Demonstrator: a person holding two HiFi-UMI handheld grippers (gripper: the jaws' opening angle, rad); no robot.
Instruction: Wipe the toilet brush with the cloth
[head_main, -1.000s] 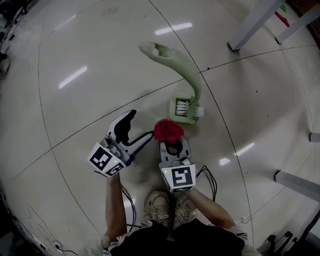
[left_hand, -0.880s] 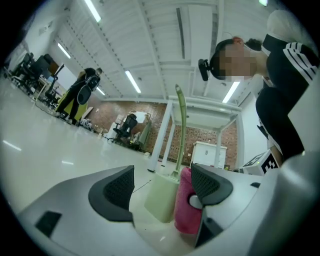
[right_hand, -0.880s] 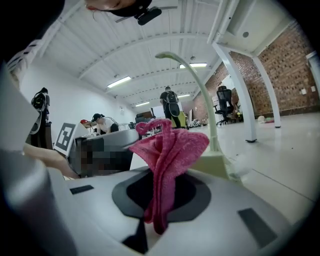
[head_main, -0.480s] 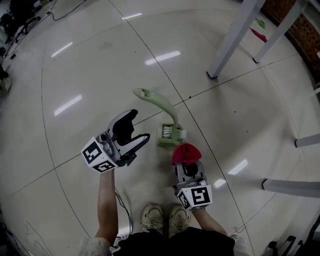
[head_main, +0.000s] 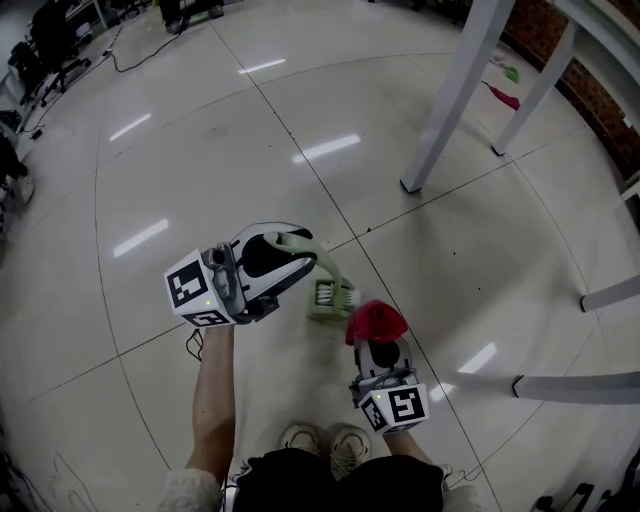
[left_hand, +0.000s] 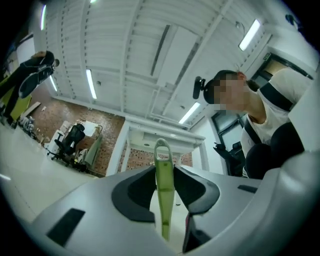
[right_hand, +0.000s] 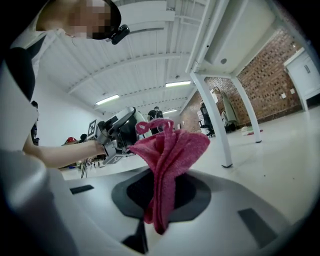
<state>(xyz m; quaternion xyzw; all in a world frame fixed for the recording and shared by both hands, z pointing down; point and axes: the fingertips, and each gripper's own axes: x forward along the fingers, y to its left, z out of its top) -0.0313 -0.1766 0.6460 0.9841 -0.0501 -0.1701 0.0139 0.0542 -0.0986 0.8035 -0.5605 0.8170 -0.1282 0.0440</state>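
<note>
— What do we have in the left gripper (head_main: 298, 258)?
— Its jaws have just been closing, and now they pinch the thin green handle of the toilet brush (head_main: 330, 297). In the left gripper view we see the handle standing upright between the dark pads (left_hand: 132, 192), with its looped end above them.
— And the brush head?
— It sits low, just past the gripper's tips, over the floor (head_main: 180, 150) near where two tile joints cross. We cannot tell whether it touches the floor.
— The right gripper (head_main: 381, 345)?
— Clamped on the red cloth (head_main: 376, 322). The cloth bunches up out of the jaws, its folds fanning above them and a short tail hanging below.
— How close are the two?
— The cloth is just beside the brush head, on its right. We see no contact.
— Further out?
— White table legs (head_main: 450, 100) stand toward the floor's far right, and our shoes (head_main: 318, 440) are at its near edge.
</note>
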